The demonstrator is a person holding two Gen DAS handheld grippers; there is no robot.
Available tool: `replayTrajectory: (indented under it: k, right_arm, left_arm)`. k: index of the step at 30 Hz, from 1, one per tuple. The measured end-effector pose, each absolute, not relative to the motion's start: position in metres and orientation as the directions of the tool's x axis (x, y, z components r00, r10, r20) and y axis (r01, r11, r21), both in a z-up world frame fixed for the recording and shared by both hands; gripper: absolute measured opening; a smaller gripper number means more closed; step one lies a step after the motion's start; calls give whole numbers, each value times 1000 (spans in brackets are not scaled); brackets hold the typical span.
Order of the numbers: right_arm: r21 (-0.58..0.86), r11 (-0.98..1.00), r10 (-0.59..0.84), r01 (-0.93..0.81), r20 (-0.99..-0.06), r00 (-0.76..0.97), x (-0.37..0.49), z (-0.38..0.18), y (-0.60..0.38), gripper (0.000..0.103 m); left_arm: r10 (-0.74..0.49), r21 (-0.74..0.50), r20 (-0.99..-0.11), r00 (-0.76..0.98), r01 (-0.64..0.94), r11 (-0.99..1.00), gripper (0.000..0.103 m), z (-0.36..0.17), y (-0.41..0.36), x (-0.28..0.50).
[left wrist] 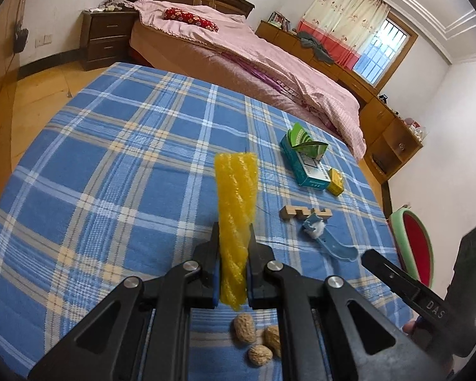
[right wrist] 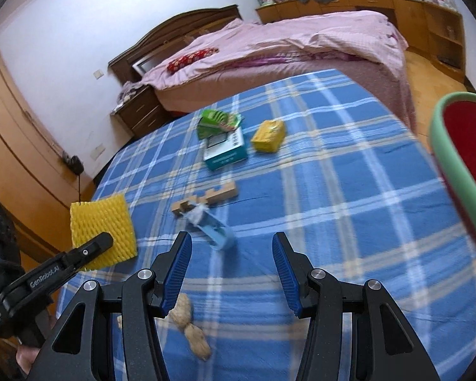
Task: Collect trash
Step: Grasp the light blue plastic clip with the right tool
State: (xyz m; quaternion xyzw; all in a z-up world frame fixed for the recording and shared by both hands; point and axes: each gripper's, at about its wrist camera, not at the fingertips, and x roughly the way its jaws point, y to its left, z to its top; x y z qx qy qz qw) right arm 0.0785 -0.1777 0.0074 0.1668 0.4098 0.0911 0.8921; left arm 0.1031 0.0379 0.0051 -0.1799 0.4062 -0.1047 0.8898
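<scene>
My left gripper (left wrist: 234,231) is shut on a yellow foam net sleeve (left wrist: 236,190), which sticks out past the fingertips above the blue plaid tablecloth (left wrist: 111,158). The right wrist view shows the same sleeve (right wrist: 101,225) at the left. My right gripper (right wrist: 231,254) stands open over the cloth with nothing between its pads. Just beyond it lies a blue plastic piece (right wrist: 217,233) with a white crumpled scrap on it. Further out are a wooden block (right wrist: 206,198), a torn green-and-teal carton (right wrist: 223,143) and a small yellow box (right wrist: 268,136). Nut shells (right wrist: 190,327) lie under the right gripper's left finger.
A red bin with a green rim (right wrist: 460,165) stands at the table's right edge, also in the left wrist view as the bin (left wrist: 412,247). Nut shells (left wrist: 254,339) lie below the left gripper. Beyond the table is a bed with a pink cover (left wrist: 238,47).
</scene>
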Motion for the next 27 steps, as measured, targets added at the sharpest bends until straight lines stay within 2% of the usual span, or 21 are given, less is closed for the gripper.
replayTrajectory:
  k: [13,16,17,19,25,27]
  right_arm:
    - [332,943,263,-16,-713,650,94,-7,-164,53]
    - [321,947,248,-2,-728,639,96,-10,-163,25]
    - [327,945,248,6,-726,641,97,-10,-165,20]
    - [338,941,247,21,-727,641,97,-12,-169,14]
    - [390,920,286,25,-717,636,88,-12,-182,13]
    - [397,918,287,25,-705,648,81,-7,-187,8]
  left_arm:
    - [-365,-419,-667,650,78,905,10,-1,35,104]
    - [-358,-409,-668,652,80,909,10,-1,33,102]
    - [-344,-394,-673,655,75,916,10,-1,32,102]
    - [-330,-379,-676,659,72,922,10,0,30,100]
    - [-345,-383,-667,660,93,919,10,10,32,86]
    - [-348,-384,-658,668,100,918,10,17,33,78]
